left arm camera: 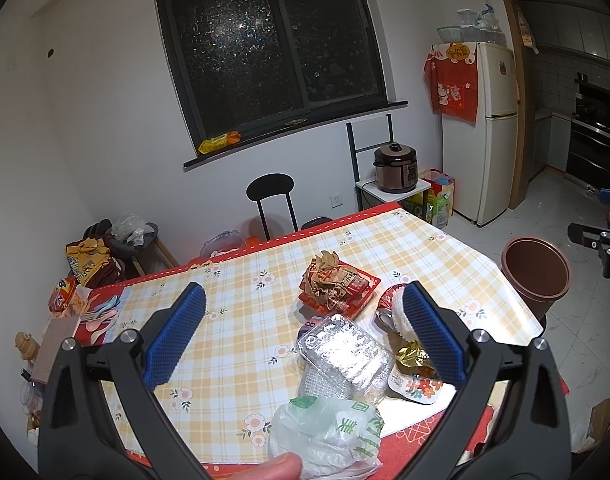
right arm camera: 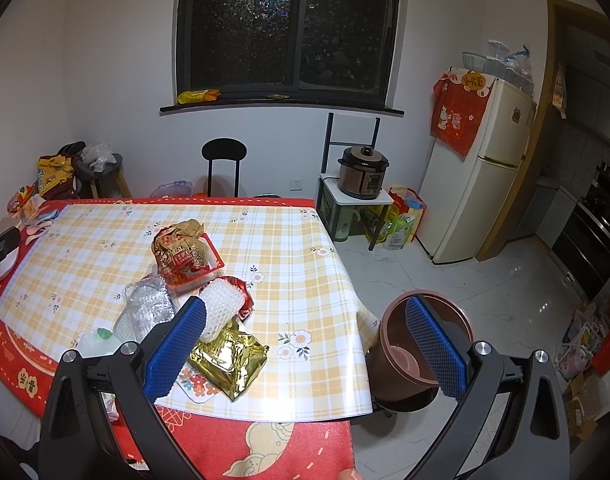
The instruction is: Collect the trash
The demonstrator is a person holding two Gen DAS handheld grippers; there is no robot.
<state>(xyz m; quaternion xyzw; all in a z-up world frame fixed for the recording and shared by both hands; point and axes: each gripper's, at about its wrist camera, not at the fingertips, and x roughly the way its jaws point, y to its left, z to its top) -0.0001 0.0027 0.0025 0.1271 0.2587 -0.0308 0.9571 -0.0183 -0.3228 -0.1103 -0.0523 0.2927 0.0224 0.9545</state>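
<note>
A heap of trash lies on the checked tablecloth (left arm camera: 265, 248): a red tray of crumpled brown wrappers (left arm camera: 337, 284) (right arm camera: 185, 256), a clear plastic clamshell (left arm camera: 345, 352) (right arm camera: 149, 308), a white-and-green plastic bag (left arm camera: 329, 432), a gold foil wrapper (left arm camera: 413, 356) (right arm camera: 229, 360) and a white foam net (right arm camera: 221, 308). A brown bin (left arm camera: 535, 276) (right arm camera: 405, 352) stands off the table's right corner. My left gripper (left arm camera: 305, 332) hangs open above the clamshell, holding nothing. My right gripper (right arm camera: 305, 348) is open over the table's corner, between the foil and the bin.
Pastel spoons (left arm camera: 101, 316) and snack packs sit at the table's left end. A black chair (right arm camera: 223, 164) stands behind the table. A rice cooker (right arm camera: 363, 178) on a small stand and a fridge (right arm camera: 477, 176) are to the right, with tiled floor (right arm camera: 485, 300) around the bin.
</note>
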